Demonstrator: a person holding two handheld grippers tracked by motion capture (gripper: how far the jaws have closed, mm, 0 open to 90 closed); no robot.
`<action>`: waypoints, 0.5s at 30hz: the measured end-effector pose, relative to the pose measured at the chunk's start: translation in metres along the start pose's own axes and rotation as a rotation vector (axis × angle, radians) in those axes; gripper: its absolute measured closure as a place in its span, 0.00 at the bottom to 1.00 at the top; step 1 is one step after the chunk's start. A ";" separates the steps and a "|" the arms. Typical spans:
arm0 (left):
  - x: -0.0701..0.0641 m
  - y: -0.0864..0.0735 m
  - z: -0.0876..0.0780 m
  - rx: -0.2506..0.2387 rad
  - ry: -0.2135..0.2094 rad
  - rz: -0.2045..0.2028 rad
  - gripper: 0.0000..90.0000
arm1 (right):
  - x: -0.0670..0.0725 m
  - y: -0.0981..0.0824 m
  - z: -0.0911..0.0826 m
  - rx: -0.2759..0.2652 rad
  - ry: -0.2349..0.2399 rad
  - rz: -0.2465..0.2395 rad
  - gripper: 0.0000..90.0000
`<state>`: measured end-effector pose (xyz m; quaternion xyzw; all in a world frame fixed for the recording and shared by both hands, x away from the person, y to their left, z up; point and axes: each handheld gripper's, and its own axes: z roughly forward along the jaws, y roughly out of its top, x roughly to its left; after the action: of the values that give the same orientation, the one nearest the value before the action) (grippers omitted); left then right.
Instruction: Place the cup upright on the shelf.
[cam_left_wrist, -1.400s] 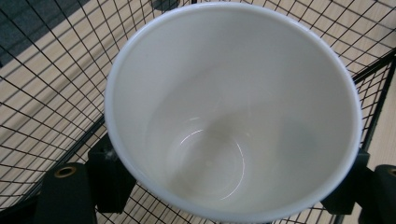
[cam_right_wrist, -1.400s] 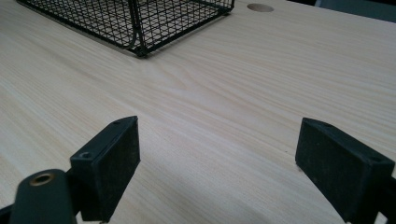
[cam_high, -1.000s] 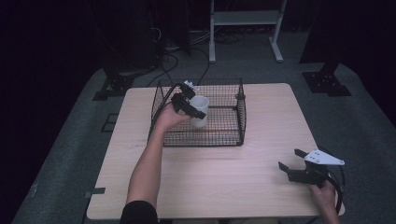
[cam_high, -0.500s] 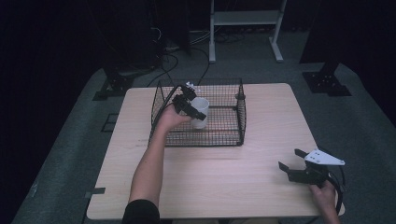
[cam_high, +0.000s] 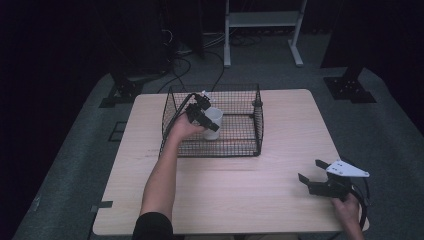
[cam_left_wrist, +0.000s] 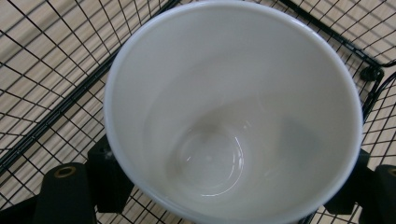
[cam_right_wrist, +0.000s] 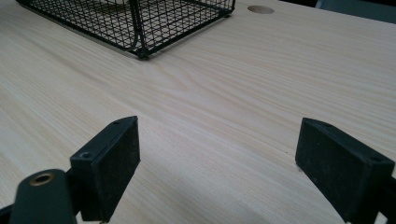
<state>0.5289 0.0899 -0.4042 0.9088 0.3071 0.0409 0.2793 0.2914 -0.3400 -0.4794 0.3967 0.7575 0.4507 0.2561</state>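
Note:
A white cup (cam_high: 216, 115) hangs inside the left part of a black wire basket (cam_high: 240, 146), with my left gripper (cam_high: 208, 122) shut on it. In the left gripper view I look down into the empty cup (cam_left_wrist: 224, 116); the black jaws press on its two sides low in the frame, and the basket mesh (cam_left_wrist: 46, 70) lies beneath. My right gripper (cam_high: 312, 171) rests near the front right corner of the wooden table (cam_high: 235, 195), open, with nothing between its pads (cam_right_wrist: 109, 163). The right gripper view has a corner of the basket (cam_right_wrist: 140, 23) far ahead.
The basket stands at the back middle of the table. Bare wood stretches between it and the right gripper (cam_right_wrist: 233, 158). A round hole (cam_right_wrist: 260, 9) marks the tabletop past the basket. Dark floor, cables and a metal stand (cam_high: 262, 20) lie behind the table.
The left hand has sunk a little with the cup, lower into the basket. The right gripper has stayed where it was.

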 end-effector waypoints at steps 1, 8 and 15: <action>0.000 0.000 0.001 0.006 0.000 0.001 0.24 | 0.000 0.000 0.000 0.000 0.000 0.000 0.15; 0.002 -0.005 0.000 0.003 0.001 -0.020 0.21 | 0.000 0.000 0.000 0.000 0.000 0.000 0.15; 0.003 -0.006 -0.003 0.011 0.006 -0.014 0.21 | 0.000 0.000 0.000 0.000 -0.001 0.007 0.15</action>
<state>0.5272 0.0968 -0.4052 0.9081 0.3145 0.0398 0.2735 0.2913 -0.3403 -0.4793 0.3996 0.7560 0.4515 0.2548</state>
